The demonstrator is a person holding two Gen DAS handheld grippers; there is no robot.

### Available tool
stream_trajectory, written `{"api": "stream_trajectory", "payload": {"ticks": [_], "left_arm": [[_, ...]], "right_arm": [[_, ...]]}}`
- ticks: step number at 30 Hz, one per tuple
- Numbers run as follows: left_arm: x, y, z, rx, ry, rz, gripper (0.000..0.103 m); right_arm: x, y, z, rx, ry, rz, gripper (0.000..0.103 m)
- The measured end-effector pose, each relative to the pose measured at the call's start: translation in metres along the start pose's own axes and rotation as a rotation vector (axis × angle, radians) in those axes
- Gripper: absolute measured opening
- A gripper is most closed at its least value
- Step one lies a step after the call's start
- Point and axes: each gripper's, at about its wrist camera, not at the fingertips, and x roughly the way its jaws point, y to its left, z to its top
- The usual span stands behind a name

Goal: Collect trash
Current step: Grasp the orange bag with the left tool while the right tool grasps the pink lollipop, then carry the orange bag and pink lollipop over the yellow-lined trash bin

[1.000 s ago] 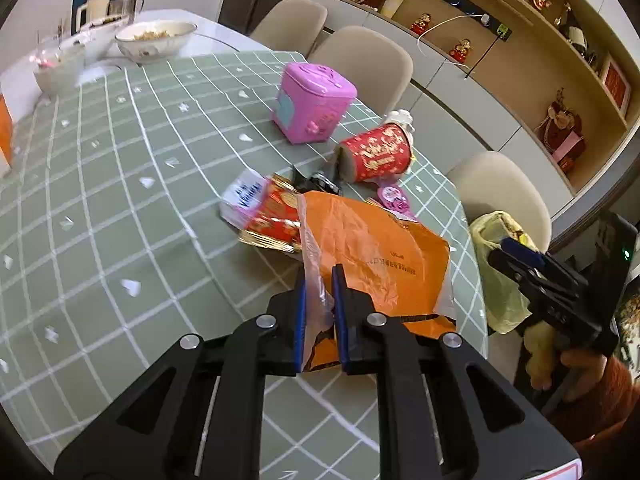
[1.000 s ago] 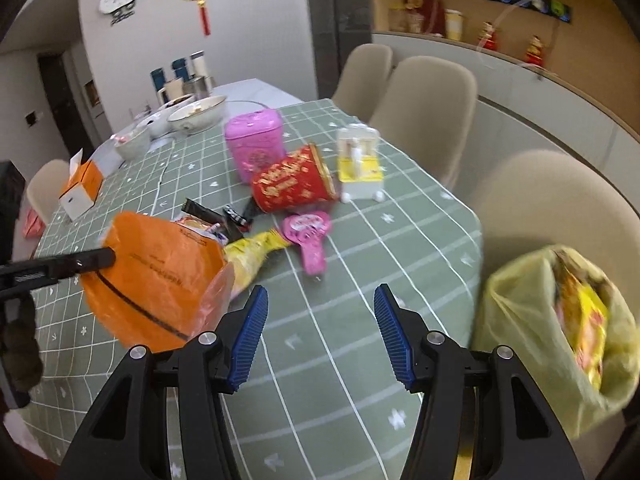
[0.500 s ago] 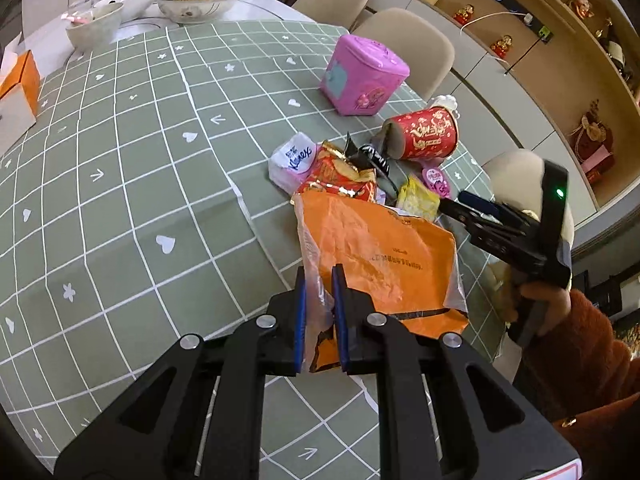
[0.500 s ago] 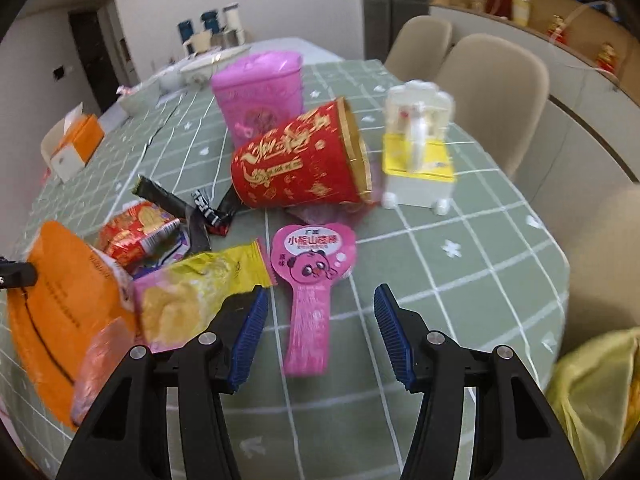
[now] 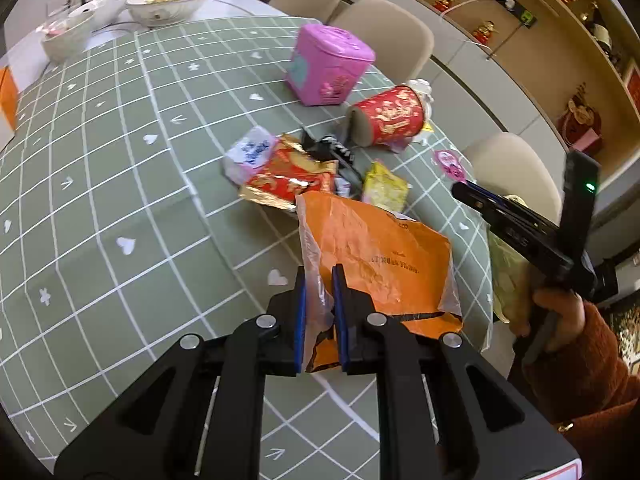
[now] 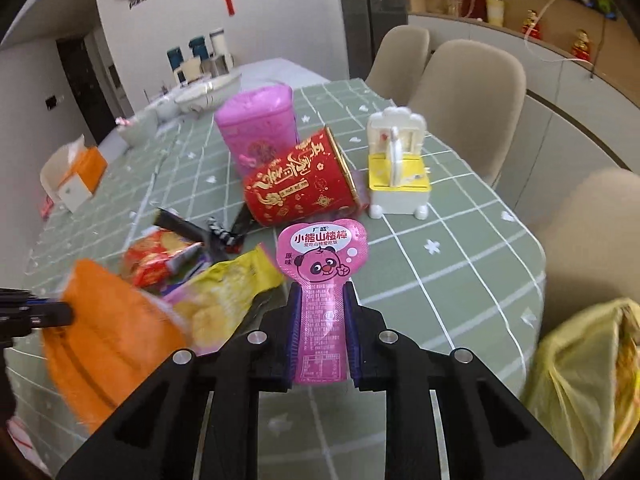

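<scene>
My left gripper [image 5: 320, 280] is shut on the edge of an orange plastic bag [image 5: 384, 252], which hangs over the green checked tablecloth [image 5: 120, 160]. In the right wrist view, my right gripper [image 6: 323, 296] has its jaws closing on the narrow stem of a pink panda snack wrapper [image 6: 322, 256], and both pads touch its sides. Loose trash lies just beyond: a yellow snack packet [image 6: 224, 296], a red and gold wrapper [image 5: 288, 180], black wrappers [image 5: 332, 148] and a tipped red paper cup [image 6: 300, 184].
A pink tin [image 5: 328, 64] and a white and yellow toy [image 6: 398, 168] stand behind the cup. A tissue pack [image 5: 252, 152] lies left of the pile. Bowls [image 5: 168, 0] sit at the far end. A yellow trash bag [image 6: 580, 368] hangs off the table's right edge, near beige chairs [image 6: 468, 92].
My right gripper moved forward from the table edge to the pink wrapper and its jaws narrowed around the stem. The left gripper kept its hold on the orange bag.
</scene>
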Motion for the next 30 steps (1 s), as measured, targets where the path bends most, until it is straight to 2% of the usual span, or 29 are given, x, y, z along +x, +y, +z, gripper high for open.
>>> {"api": "stream_trajectory", "payload": {"ticks": [6,12,23,30], "left_arm": [[-0.005,-0.021,0.003,0.060,-0.019,-0.045,0.011],[-0.017,-0.056,0.021,0.155,-0.065,-0.107,0.011],[-0.039,-0.162,0.071,0.333,-0.205,-0.272,0.011],[-0.026,-0.219,0.074,0.368,-0.200,-0.351,0.012]], "right_arm": [[-0.047,0.000,-0.018,0.023,-0.037,-0.053,0.020],[-0.107,-0.015,-0.033,0.064,-0.101,-0.132,0.020],[-0.228,-0.064,-0.040,0.139,-0.276,-0.339,0.020],[-0.274,-0.099,-0.054,0.177,-0.337,-0.413,0.020]]}}
